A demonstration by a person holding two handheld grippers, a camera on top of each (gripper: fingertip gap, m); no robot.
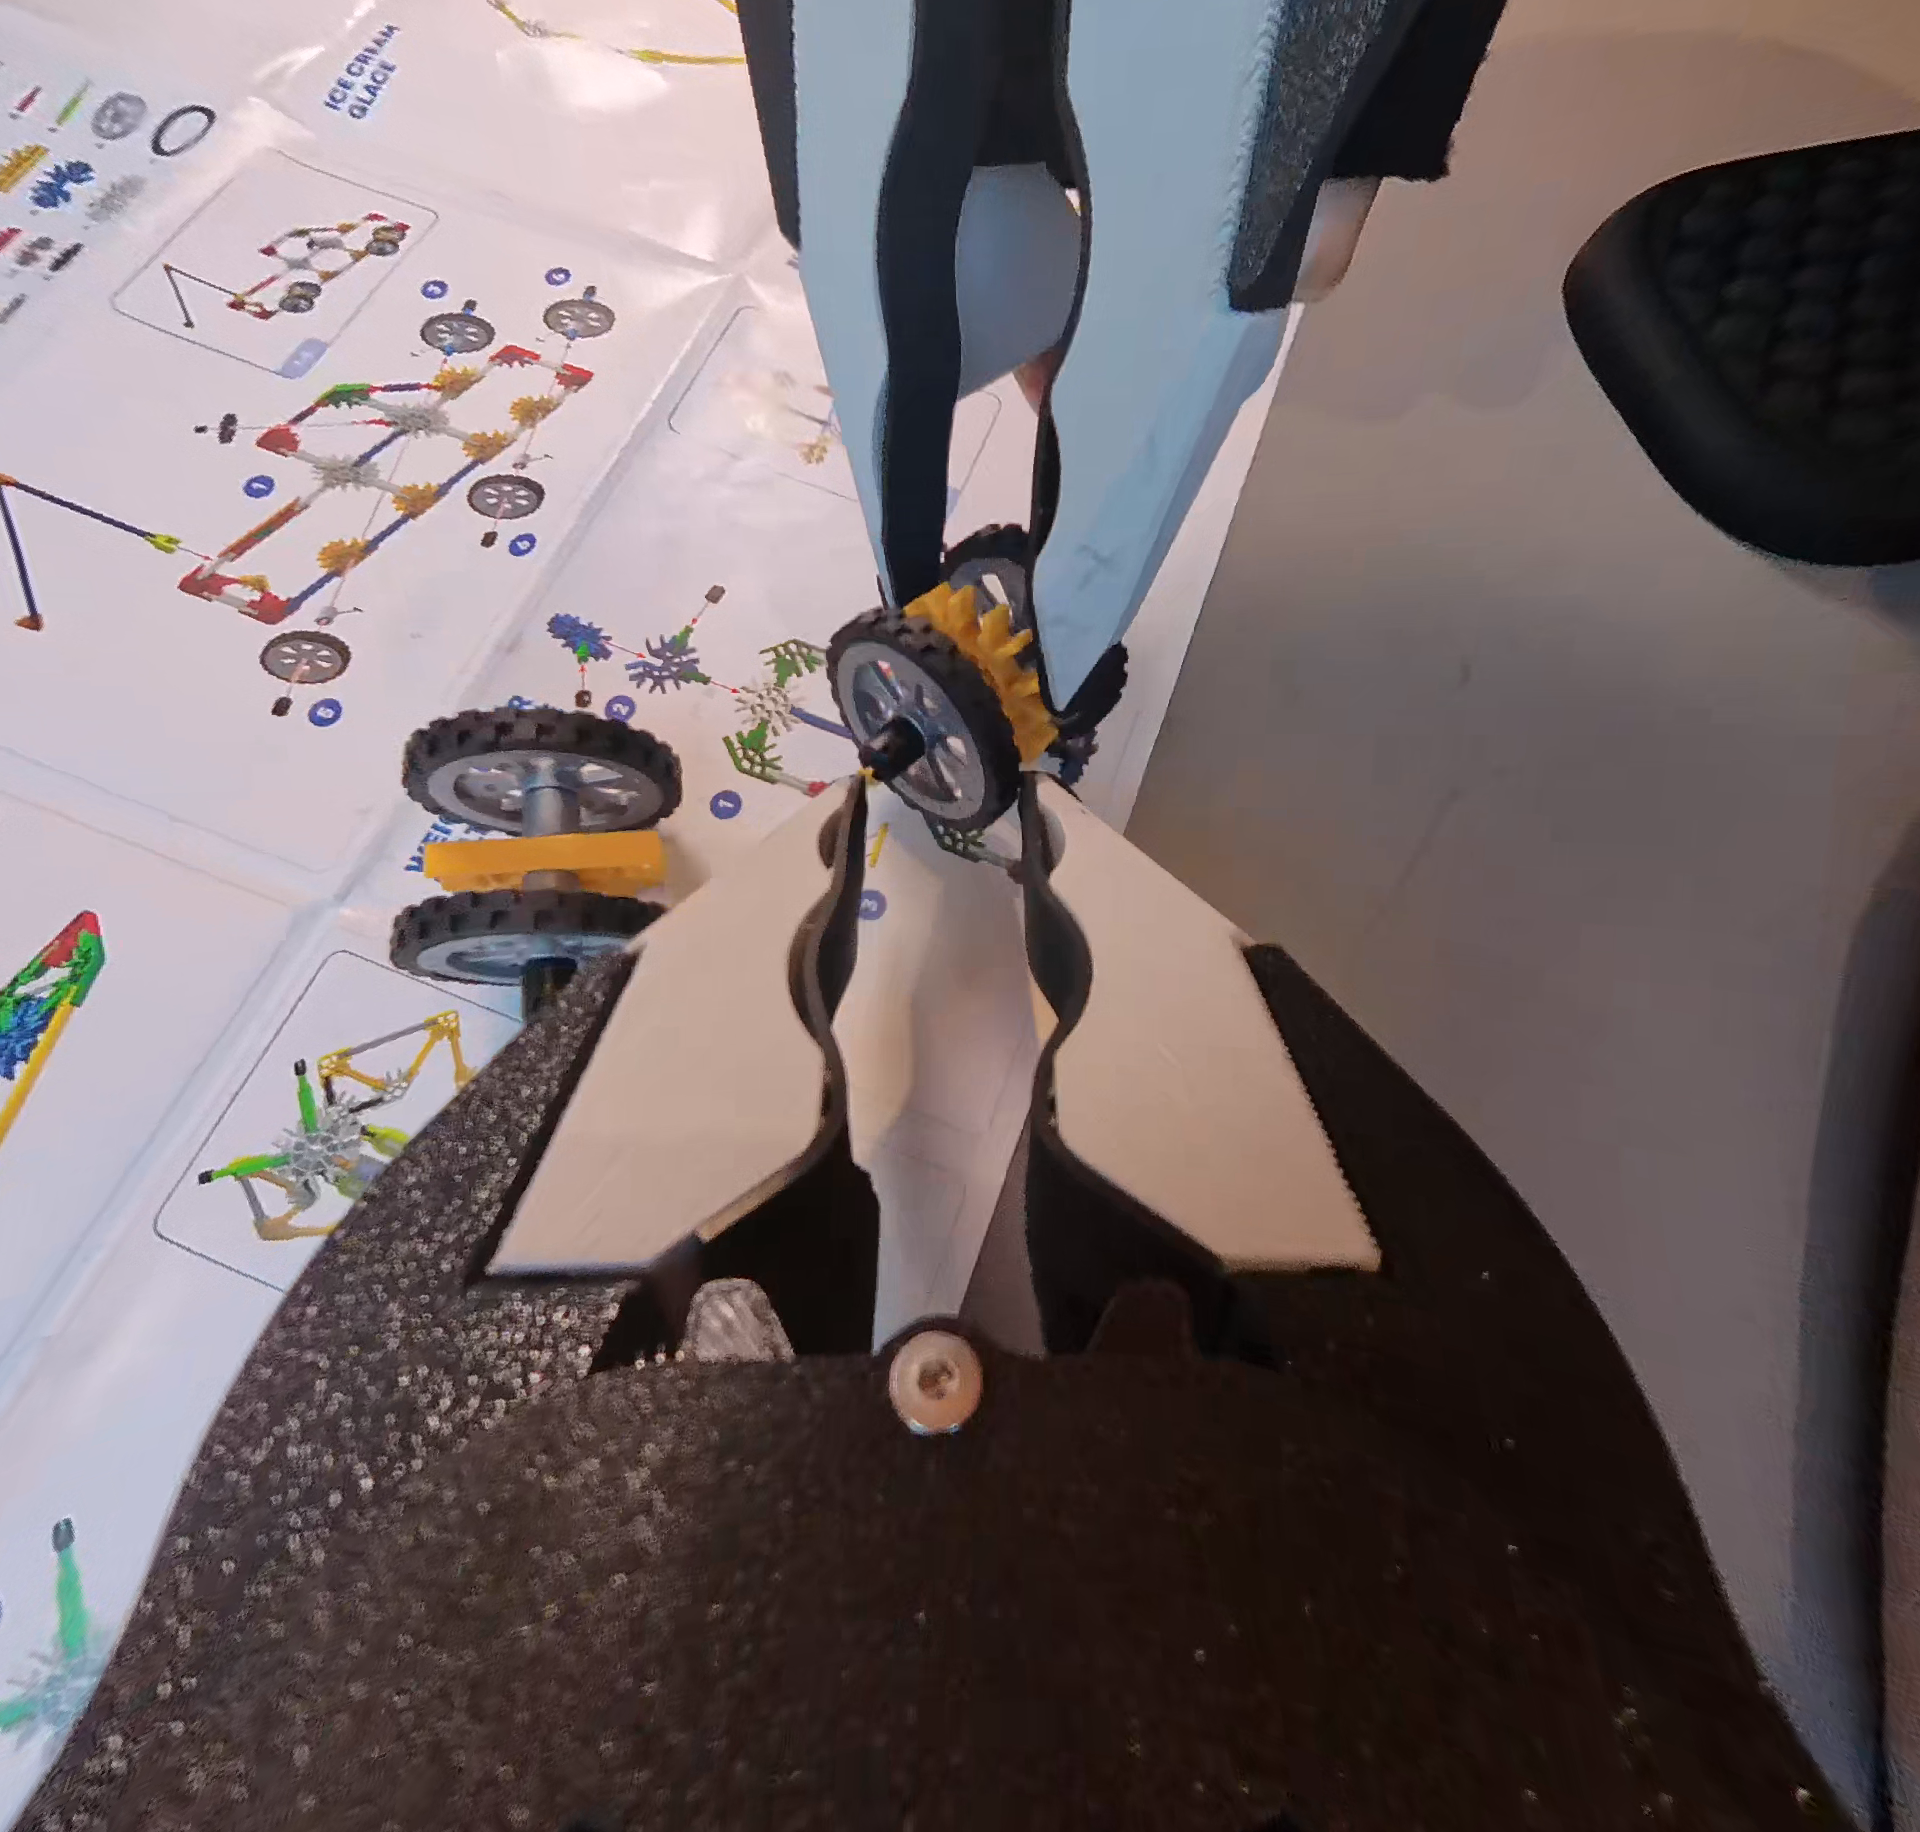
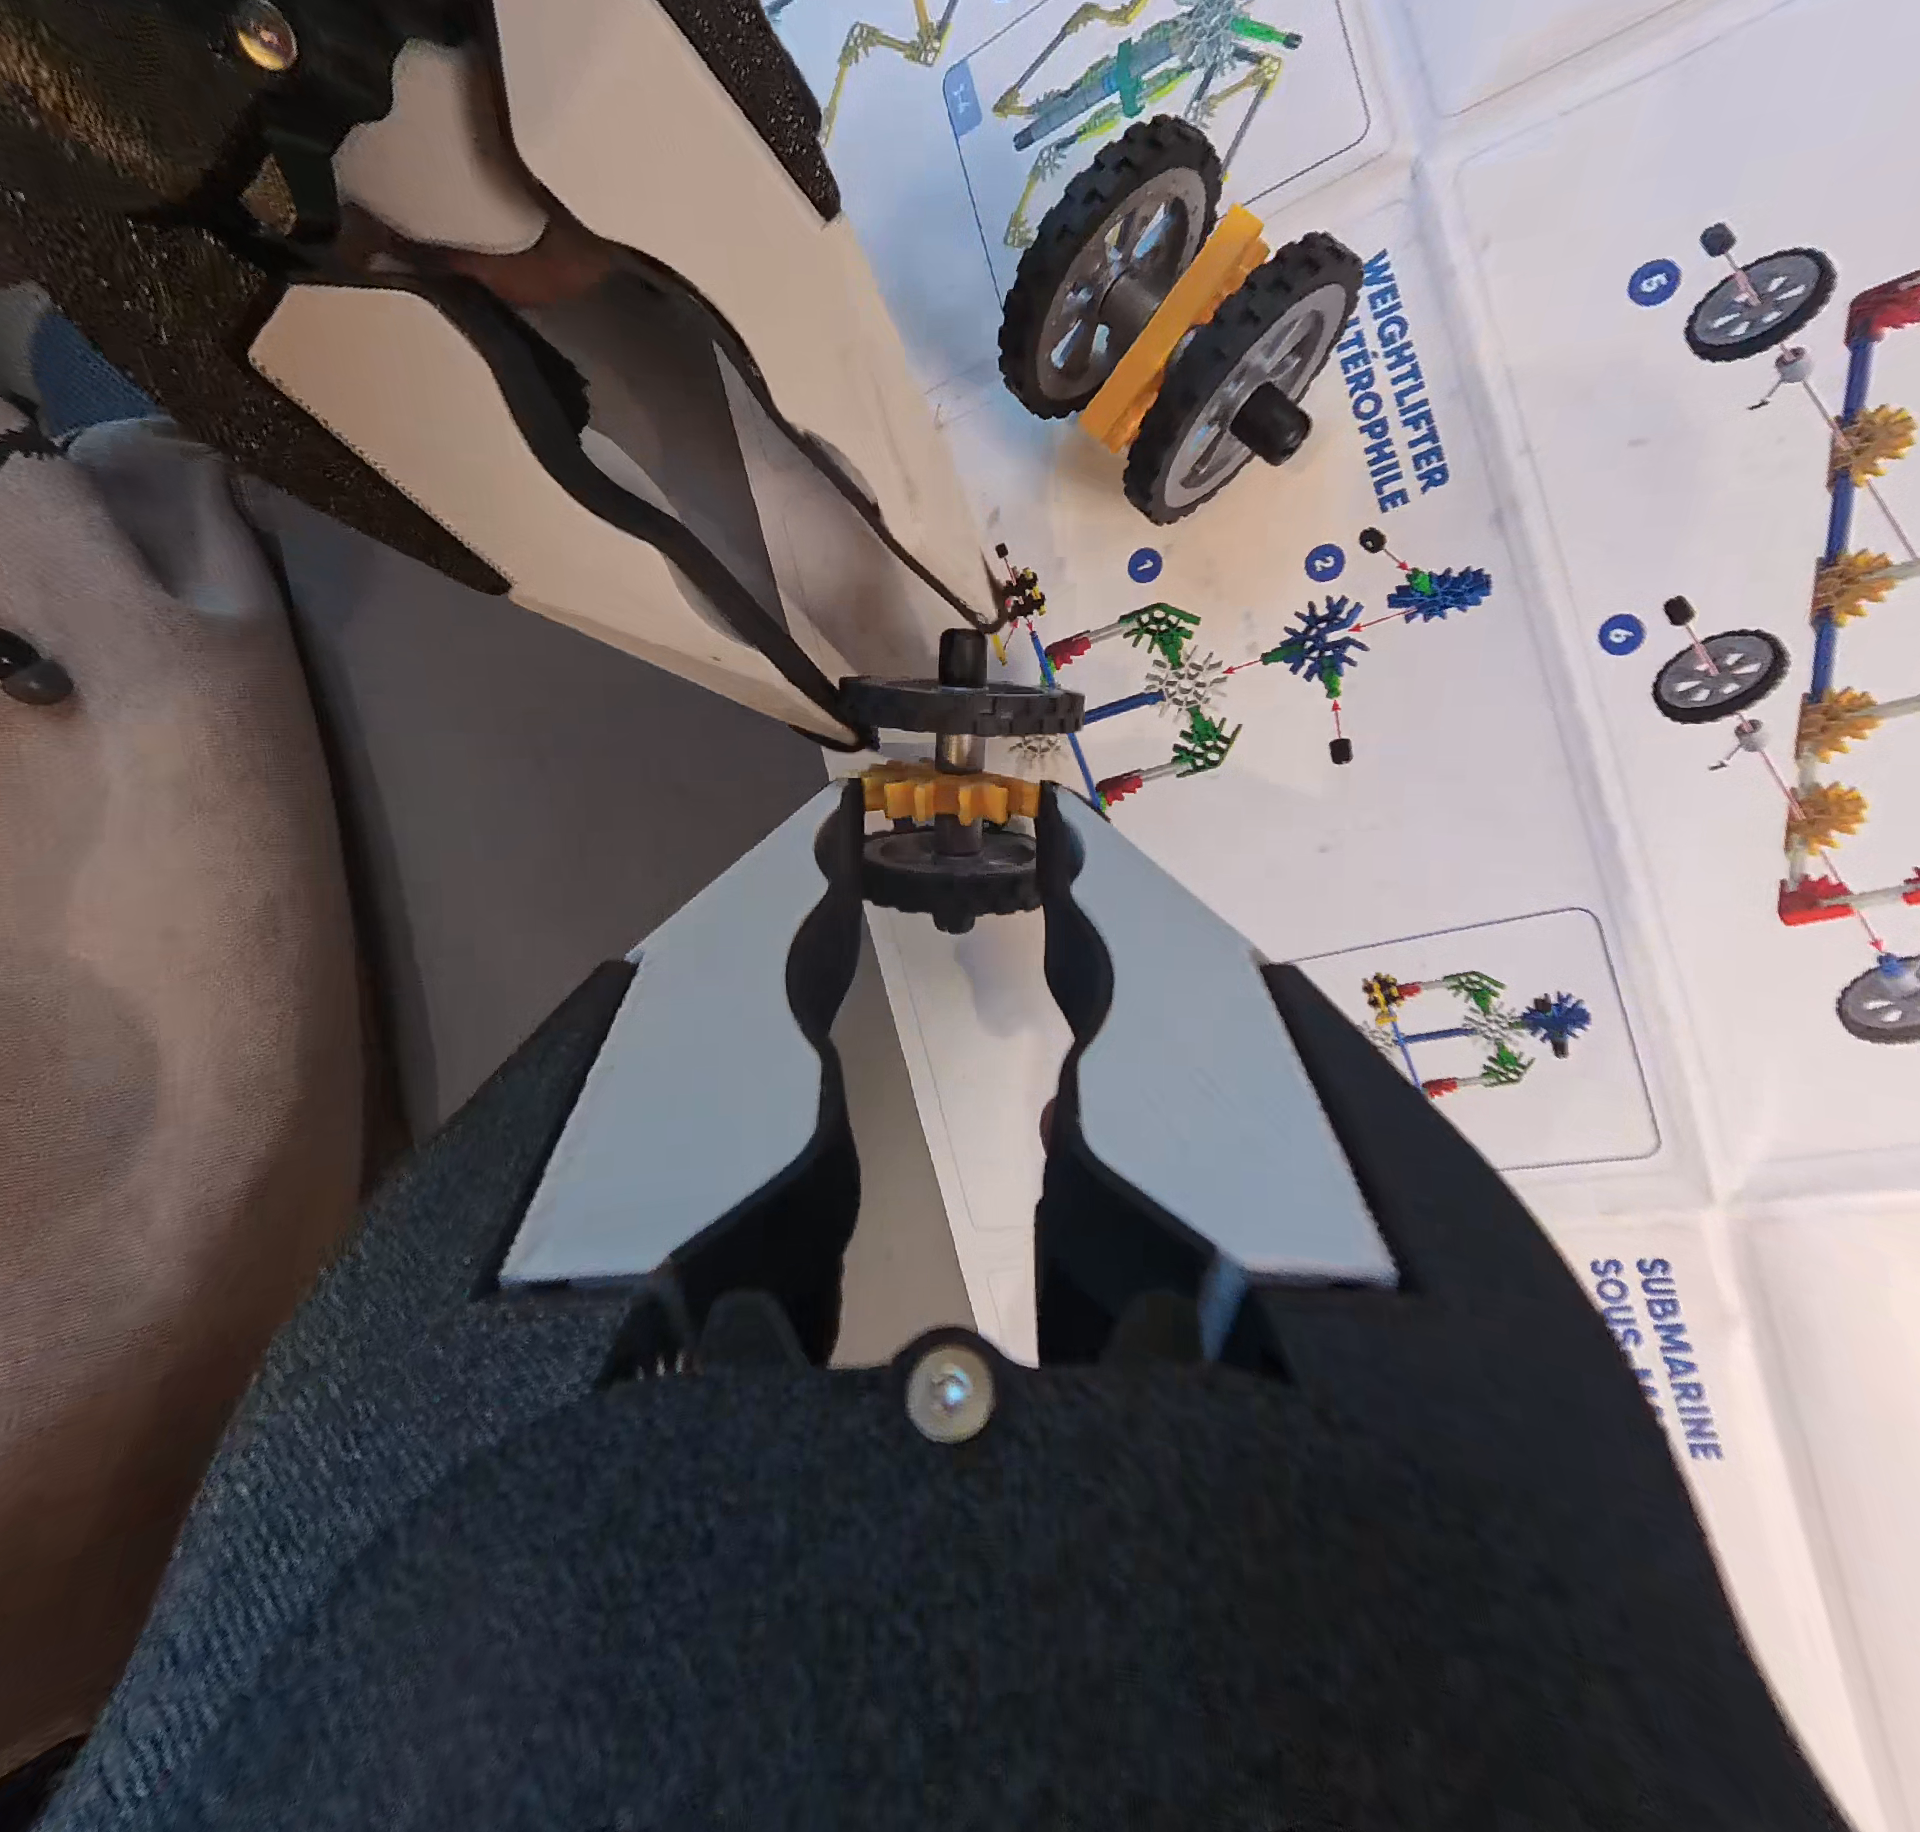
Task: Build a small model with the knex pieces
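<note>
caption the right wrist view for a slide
Both grippers hold one wheel-and-gear axle above an instruction sheet.

Left gripper (image 1: 940, 795) and right gripper (image 2: 951, 795), fingers partly apart, tip to tip.

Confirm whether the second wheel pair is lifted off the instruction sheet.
No: the second wheel pair lies on the instruction sheet, clear of both grippers.

I see a white desk (image 1: 1226, 577) almost wholly covered by a large creased instruction sheet (image 1: 312, 795), printed with coloured building-toy diagrams. Directly on the sheet lies a wheel assembly (image 1: 535, 852): two black-tyred grey wheels on one axle with a yellow connector between them. The desk's edge runs diagonally near my jaws.
</note>
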